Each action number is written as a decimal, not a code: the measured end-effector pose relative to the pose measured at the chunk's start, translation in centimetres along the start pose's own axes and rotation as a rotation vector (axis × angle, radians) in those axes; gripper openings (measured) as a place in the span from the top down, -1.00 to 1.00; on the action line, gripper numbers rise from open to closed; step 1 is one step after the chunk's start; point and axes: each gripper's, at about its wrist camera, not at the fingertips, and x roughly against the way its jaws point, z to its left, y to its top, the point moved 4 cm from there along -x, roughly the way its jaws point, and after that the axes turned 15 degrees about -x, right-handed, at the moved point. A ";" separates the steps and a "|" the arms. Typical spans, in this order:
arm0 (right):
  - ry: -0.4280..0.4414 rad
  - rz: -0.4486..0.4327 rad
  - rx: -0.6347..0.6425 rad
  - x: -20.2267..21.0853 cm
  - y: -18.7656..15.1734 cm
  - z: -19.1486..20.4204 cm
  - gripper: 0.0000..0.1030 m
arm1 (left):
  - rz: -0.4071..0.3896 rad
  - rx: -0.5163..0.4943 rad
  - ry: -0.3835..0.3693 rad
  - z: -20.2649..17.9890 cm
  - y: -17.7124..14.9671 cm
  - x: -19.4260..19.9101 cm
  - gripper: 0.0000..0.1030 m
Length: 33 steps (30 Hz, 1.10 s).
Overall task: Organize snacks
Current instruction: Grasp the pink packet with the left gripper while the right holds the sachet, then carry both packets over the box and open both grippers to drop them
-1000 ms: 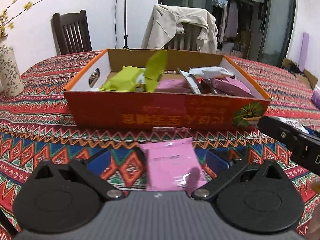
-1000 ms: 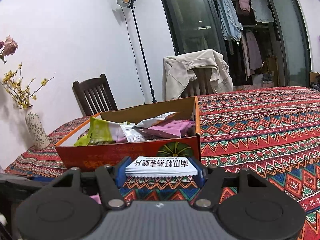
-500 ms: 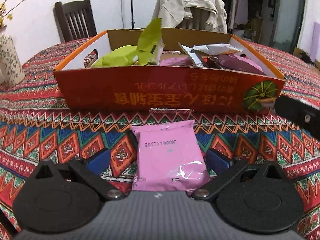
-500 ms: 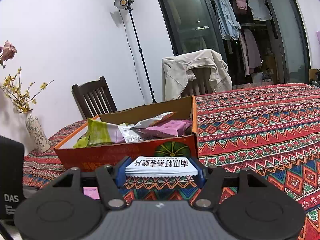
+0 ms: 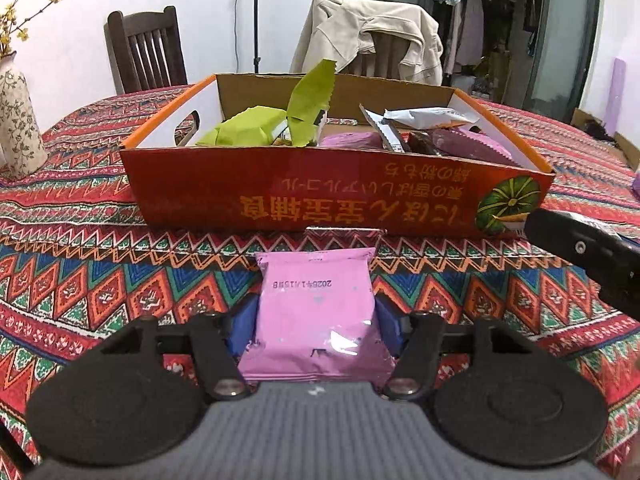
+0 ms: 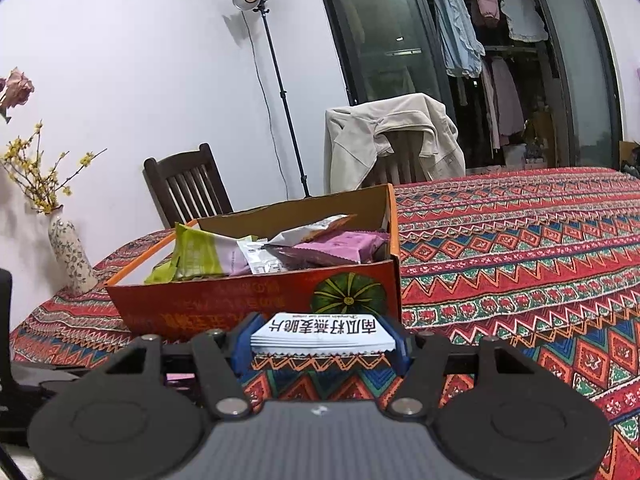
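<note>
Closing left fingers [image 5: 316, 316] meet pink packet [image 5: 316, 312]; right fingers [image 6: 322, 340] clamp white packet [image 6: 322, 330]

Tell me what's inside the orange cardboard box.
The orange cardboard box holds loose snack packets: green packets at the left, one standing upright, a white packet and purple packets at the right. The near wall and the top packets hide anything beneath.

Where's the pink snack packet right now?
In the left wrist view, the pink snack packet lies on the tablecloth between the closing left gripper fingers, just in front of the orange box.
</note>
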 end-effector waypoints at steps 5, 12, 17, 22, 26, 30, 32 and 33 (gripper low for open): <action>0.005 -0.035 0.013 1.0 0.3 0.6 -0.21 | -0.075 -0.003 -0.007 1.1 0.4 2.4 -0.22; 0.037 -0.099 0.028 2.7 2.5 2.5 -0.21 | -0.214 0.025 -0.029 3.3 3.4 6.3 -0.22; 0.040 -0.145 0.025 2.8 5.0 4.1 -0.21 | -0.282 0.043 -0.011 4.8 6.5 7.1 -0.22; 0.028 -0.162 0.001 0.8 7.3 5.2 -0.21 | -0.299 0.089 -0.004 6.3 9.6 5.9 -0.22; -0.001 -0.181 0.005 -1.9 8.6 6.0 -0.21 | -0.309 0.131 0.021 7.5 11.2 4.1 -0.22; -0.019 -0.171 -0.017 -5.0 8.9 5.9 -0.21 | -0.328 0.163 0.059 8.7 11.8 1.8 -0.22; -0.021 -0.167 -0.017 -6.4 8.6 5.6 -0.21 | -0.345 0.164 0.083 9.2 11.7 0.7 -0.22; -0.023 -0.167 -0.014 -6.9 8.4 5.4 -0.21 | -0.351 0.161 0.091 9.3 11.6 0.3 -0.22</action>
